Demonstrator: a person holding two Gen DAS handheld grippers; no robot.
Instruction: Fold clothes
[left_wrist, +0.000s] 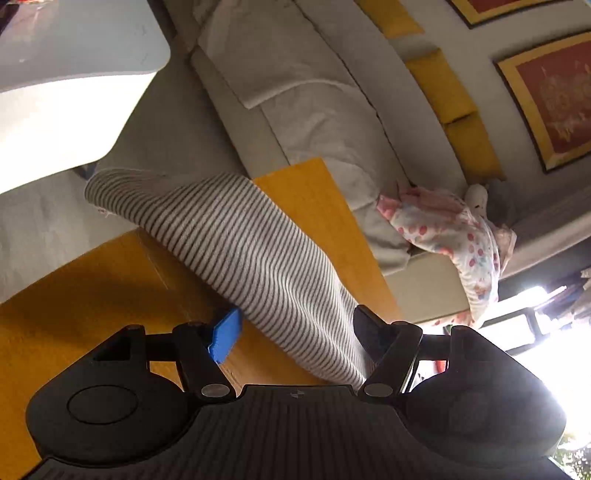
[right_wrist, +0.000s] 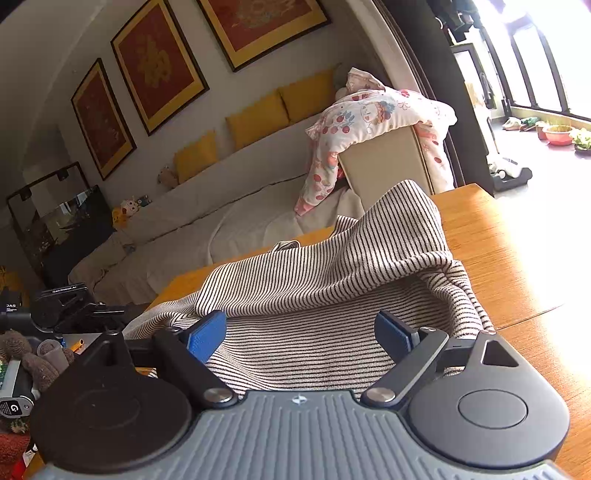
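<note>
A black-and-white striped garment (right_wrist: 332, 280) lies bunched on the wooden table (right_wrist: 517, 251). In the left wrist view the same striped garment (left_wrist: 236, 243) stretches as a long band over the table (left_wrist: 92, 295) and runs down between the fingers of my left gripper (left_wrist: 299, 332). The left jaws stand wide apart around the cloth. My right gripper (right_wrist: 303, 336) is open, its blue pads (right_wrist: 207, 334) wide apart just above the near part of the garment.
A beige sofa (right_wrist: 229, 206) with yellow cushions stands behind the table, a flowered blanket (right_wrist: 369, 122) draped over its arm. A white table top (left_wrist: 74, 44) is at the left wrist view's upper left. Other gear (right_wrist: 66, 306) and clutter lie at the table's left end.
</note>
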